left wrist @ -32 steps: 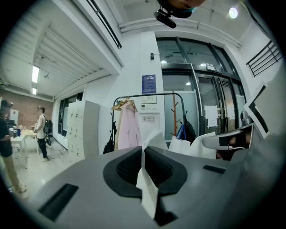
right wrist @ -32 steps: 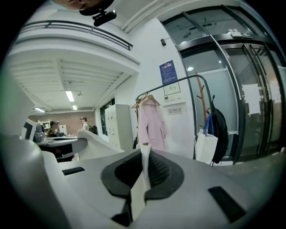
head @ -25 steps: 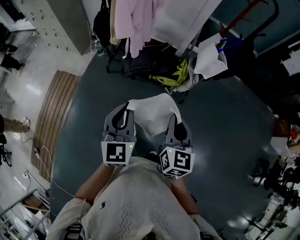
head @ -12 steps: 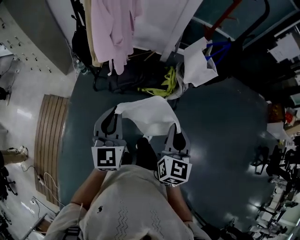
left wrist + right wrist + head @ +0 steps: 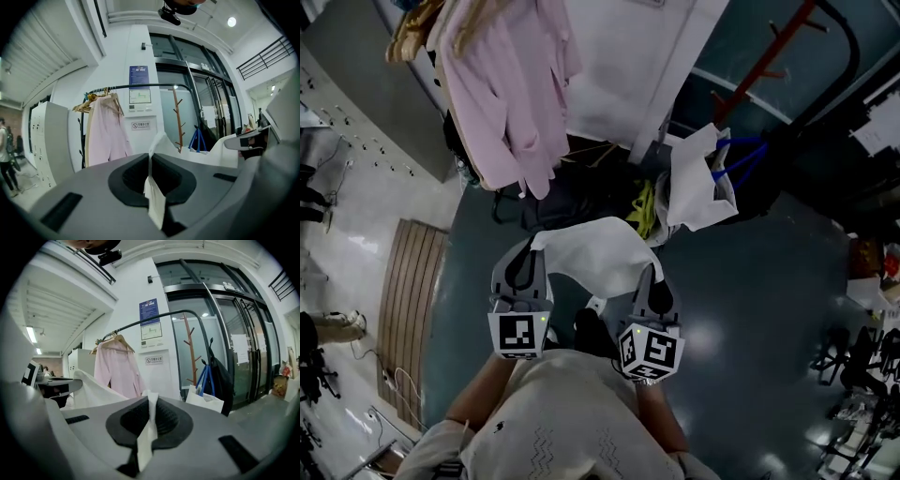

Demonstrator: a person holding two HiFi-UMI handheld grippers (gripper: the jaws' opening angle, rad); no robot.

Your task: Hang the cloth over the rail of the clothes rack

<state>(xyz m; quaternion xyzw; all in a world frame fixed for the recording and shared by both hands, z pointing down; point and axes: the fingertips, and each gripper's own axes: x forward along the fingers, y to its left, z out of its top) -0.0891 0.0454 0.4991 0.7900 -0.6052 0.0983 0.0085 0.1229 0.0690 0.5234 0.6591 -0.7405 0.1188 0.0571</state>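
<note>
Carrying step: white cloth [image 5: 598, 255] held in the air, short of the clothes rack.
Left gripper [image 5: 532, 251] and right gripper [image 5: 652, 274] are each clamped tight on a cloth edge; the cloth sags between them before the person's chest. The rail [image 5: 140, 86] stands ahead, bearing a pink garment [image 5: 105, 133]. Judged next: lift the cloth above the rail's bare stretch, then drape it.

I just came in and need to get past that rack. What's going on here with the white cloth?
A person holds a white cloth stretched between two grippers. The left gripper has its jaws shut on one edge, and the right gripper is shut on the other. Both point toward the clothes rack, whose rail carries a pink garment on a hanger. The cloth is not over the rail yet.
</note>
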